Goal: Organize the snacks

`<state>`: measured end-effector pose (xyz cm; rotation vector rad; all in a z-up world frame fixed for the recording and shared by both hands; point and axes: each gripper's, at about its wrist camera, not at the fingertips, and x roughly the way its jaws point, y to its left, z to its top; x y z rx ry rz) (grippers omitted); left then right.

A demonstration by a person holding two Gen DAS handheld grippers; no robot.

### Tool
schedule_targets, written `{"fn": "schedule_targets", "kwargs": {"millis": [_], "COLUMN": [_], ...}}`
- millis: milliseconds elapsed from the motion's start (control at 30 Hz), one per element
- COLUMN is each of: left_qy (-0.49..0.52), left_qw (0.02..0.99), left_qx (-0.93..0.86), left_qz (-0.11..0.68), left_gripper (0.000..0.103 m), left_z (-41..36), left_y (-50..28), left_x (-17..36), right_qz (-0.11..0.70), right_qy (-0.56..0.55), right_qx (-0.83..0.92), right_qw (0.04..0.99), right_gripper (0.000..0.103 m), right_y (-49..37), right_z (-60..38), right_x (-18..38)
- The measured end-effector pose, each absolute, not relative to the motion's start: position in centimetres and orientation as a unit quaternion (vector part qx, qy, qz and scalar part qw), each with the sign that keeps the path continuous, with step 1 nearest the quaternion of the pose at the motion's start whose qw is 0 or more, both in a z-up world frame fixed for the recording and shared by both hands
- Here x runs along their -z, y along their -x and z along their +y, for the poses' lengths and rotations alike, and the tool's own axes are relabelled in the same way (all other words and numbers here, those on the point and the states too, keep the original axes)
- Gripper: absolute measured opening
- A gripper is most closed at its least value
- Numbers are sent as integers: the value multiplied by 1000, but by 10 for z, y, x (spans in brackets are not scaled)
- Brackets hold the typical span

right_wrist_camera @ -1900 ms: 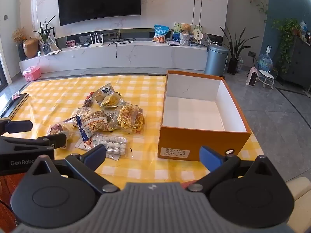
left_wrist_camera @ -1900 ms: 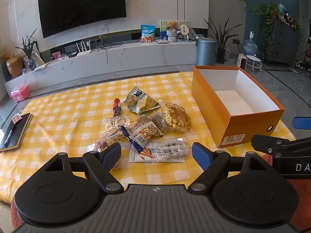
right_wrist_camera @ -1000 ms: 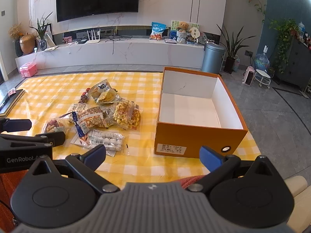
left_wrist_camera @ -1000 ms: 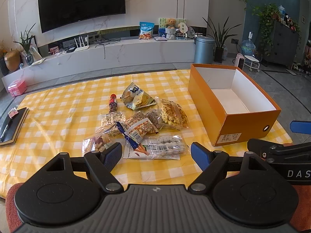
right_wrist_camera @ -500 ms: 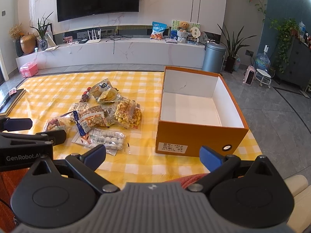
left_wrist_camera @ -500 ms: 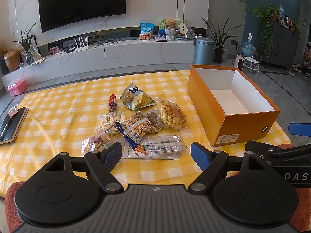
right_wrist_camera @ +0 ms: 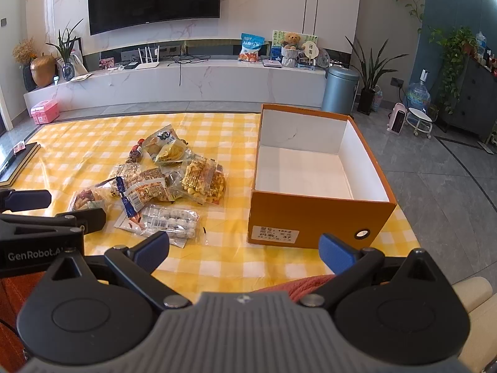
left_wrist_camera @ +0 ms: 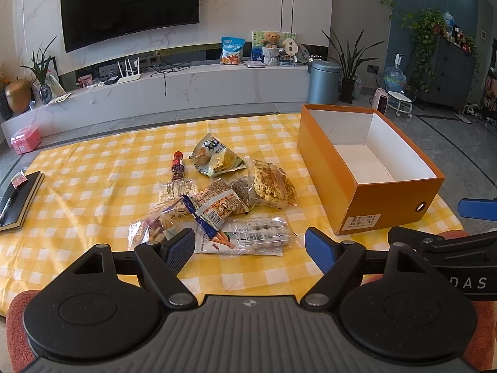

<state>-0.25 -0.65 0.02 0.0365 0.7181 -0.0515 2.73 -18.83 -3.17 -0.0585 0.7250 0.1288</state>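
Note:
Several snack packets (left_wrist_camera: 217, 199) lie heaped on the yellow checked tablecloth (left_wrist_camera: 93, 174); the heap also shows in the right wrist view (right_wrist_camera: 161, 183). A clear packet (left_wrist_camera: 261, 234) lies nearest me. An empty orange box (left_wrist_camera: 351, 192) with a white inside stands to the right of the heap, also in the right wrist view (right_wrist_camera: 310, 214). My left gripper (left_wrist_camera: 250, 248) is open and empty, hovering at the near table edge before the clear packet. My right gripper (right_wrist_camera: 243, 251) is open and empty, before the box's near left corner.
A black notebook (left_wrist_camera: 18, 199) with a pen lies at the table's left edge. Behind the table a white TV bench (left_wrist_camera: 174, 90) runs along the wall, with a grey bin (left_wrist_camera: 323, 82) and plants to its right. Grey tiled floor lies right of the table.
Both grippers have drifted slightly, so the heap and box shifted a little in view. Both stay open and empty. Nothing on the table has moved.

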Motion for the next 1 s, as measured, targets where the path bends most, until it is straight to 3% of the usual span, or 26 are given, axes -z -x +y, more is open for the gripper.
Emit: {"fn": "schedule_targets", "kwargs": {"millis": [1000], "left_qy": [-15], "left_qw": [936], "left_qx": [26], "left_qz": [351], "left_gripper": [94], "left_z": [-5], "left_y": [3], "left_x": [0], "right_qz": [356], "right_qy": [28], "right_qx": [-61], "right_qw": [932], "right_gripper": [100], "right_y": [-27], "right_z": [-188], "right_x": [32]}}
